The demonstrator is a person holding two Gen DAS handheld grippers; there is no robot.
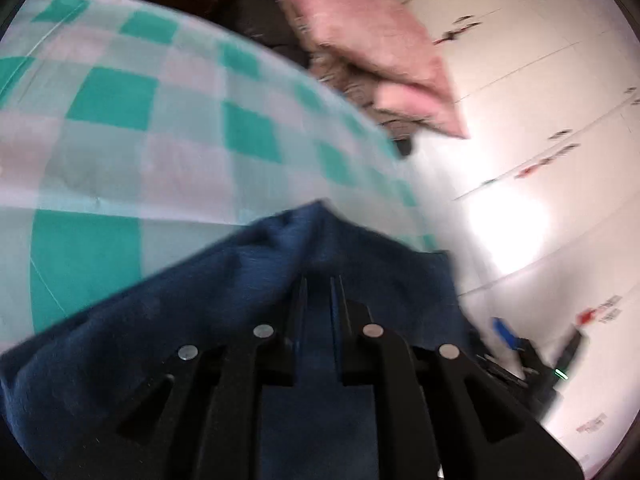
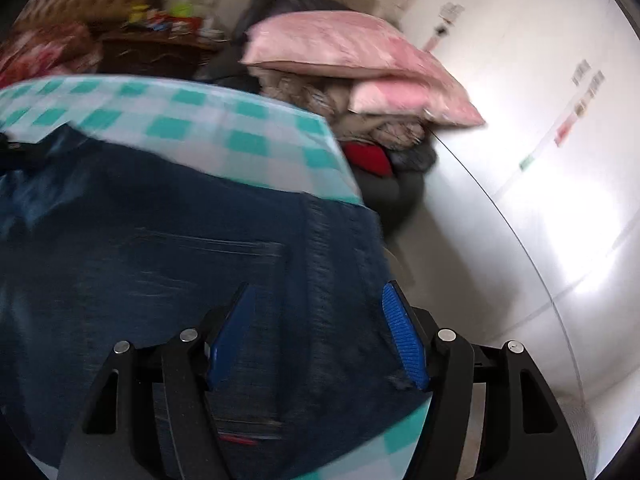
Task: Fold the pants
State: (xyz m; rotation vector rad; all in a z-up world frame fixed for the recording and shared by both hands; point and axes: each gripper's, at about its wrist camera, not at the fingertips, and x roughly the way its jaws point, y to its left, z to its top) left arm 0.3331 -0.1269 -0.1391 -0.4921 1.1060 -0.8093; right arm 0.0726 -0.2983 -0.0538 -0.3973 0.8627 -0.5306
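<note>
Left wrist view: bed under a teal-and-white checked cotton sheet (image 1: 120, 120), pink satin pillows (image 1: 372, 48) beyond the fingertips, white wardrobe doors to their right. The left gripper (image 1: 320, 280) has its fingers nearly together, pinching a peak of the dark blue denim pants (image 1: 180, 300), which drape away below and to the left.

Right wrist view: same bed. The right gripper (image 2: 320, 292) stands wide apart, blue ribbed pads (image 2: 402, 332) straddling the waistband region, holding nothing. Denim likely heavy, stiffish, not slippery; seams and waistband give the firmest hold.

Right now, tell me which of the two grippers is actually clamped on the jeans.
The left gripper: its fingers are pinched together on a fold of the jeans. The right gripper is spread wide above them, holding nothing.
</note>
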